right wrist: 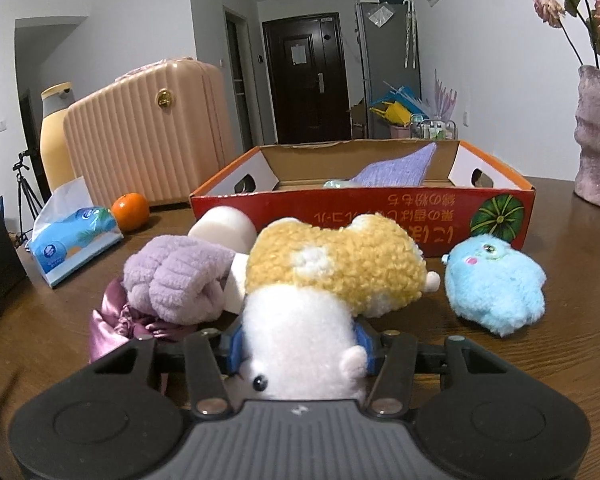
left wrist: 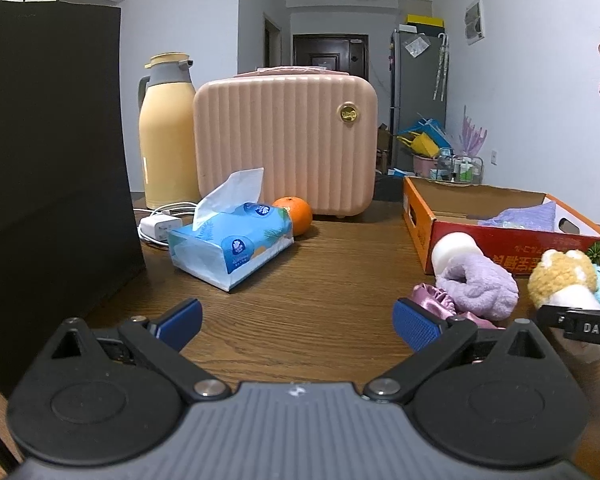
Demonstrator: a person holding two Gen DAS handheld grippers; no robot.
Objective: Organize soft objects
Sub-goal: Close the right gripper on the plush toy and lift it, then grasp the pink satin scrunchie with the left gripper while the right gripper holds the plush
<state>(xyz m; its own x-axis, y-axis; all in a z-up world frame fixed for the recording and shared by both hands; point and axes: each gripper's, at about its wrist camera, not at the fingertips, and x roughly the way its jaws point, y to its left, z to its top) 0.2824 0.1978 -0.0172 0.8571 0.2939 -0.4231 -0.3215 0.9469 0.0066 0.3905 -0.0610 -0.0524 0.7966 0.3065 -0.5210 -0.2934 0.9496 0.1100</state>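
My right gripper (right wrist: 300, 346) is shut on a yellow-and-white plush toy (right wrist: 332, 268), its blue pads squeezing the white body; the toy also shows in the left wrist view (left wrist: 562, 276). Beside it on the table lie a blue plush (right wrist: 496, 284), a purple fluffy cloth (right wrist: 176, 276), a pink satin scrunchie (right wrist: 116, 324) and a white sponge roll (right wrist: 224, 226). The red cardboard box (right wrist: 380, 216) behind them holds a purple knit cloth (right wrist: 396, 170). My left gripper (left wrist: 298, 320) is open and empty above the table, left of the purple cloth (left wrist: 480, 286) and scrunchie (left wrist: 436, 296).
A tissue pack (left wrist: 232, 242), an orange (left wrist: 294, 214), a white charger (left wrist: 160, 226), a pink case (left wrist: 286, 152) and a yellow thermos (left wrist: 166, 132) stand behind. A black bag (left wrist: 48, 160) fills the left. A purple vase (right wrist: 598, 136) stands at the right.
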